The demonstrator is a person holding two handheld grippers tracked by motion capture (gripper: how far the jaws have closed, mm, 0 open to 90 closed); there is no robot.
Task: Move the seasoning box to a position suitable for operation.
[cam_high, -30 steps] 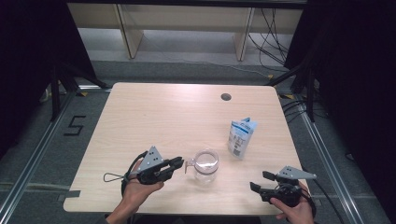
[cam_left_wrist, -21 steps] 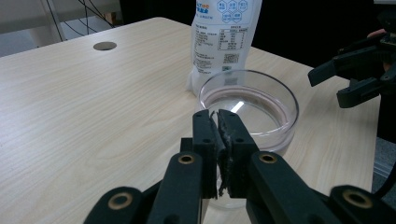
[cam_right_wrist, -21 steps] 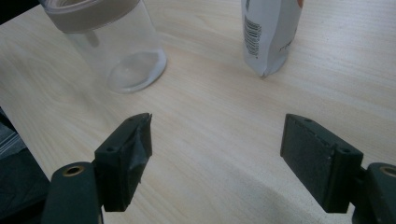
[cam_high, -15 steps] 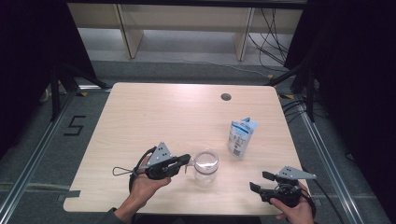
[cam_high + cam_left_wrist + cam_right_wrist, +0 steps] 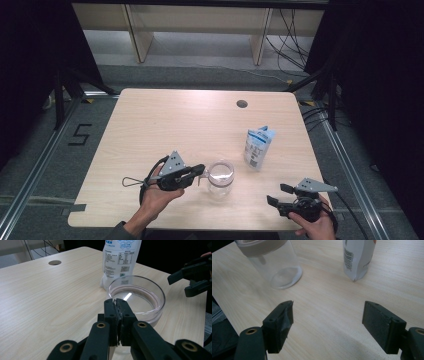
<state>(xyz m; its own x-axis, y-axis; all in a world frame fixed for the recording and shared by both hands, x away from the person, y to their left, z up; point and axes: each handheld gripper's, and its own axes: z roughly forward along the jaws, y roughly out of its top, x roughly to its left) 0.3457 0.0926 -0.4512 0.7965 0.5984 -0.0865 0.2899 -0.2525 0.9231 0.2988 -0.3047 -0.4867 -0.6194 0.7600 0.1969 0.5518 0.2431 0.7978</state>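
Observation:
A clear glass jar [image 5: 221, 179] stands open and upright near the table's front edge, also seen as the jar [image 5: 150, 315] and the jar [image 5: 277, 267]. My left gripper [image 5: 201, 170] lies level at the jar's left side. Its jaws are pressed together, and the left gripper [image 5: 117, 302] reaches over the near rim. Whether anything thin sits between the pads I cannot tell. My right gripper [image 5: 278, 195] rests at the front right with its jaws wide apart. The right gripper [image 5: 328, 315] has bare table between its pads. A white and blue pouch [image 5: 259, 147] stands behind the jar.
The wooden table [image 5: 175, 120] has a round cable hole [image 5: 242, 104] at the back right. The pouch [image 5: 120, 262] rises just beyond the jar. My right gripper [image 5: 178, 286] shows farther off. Dark floor and shelving lie beyond the table.
My left gripper has tipped down to level and edged right, up to the jar's rim. The right gripper, the jar and the pouch have stayed put.

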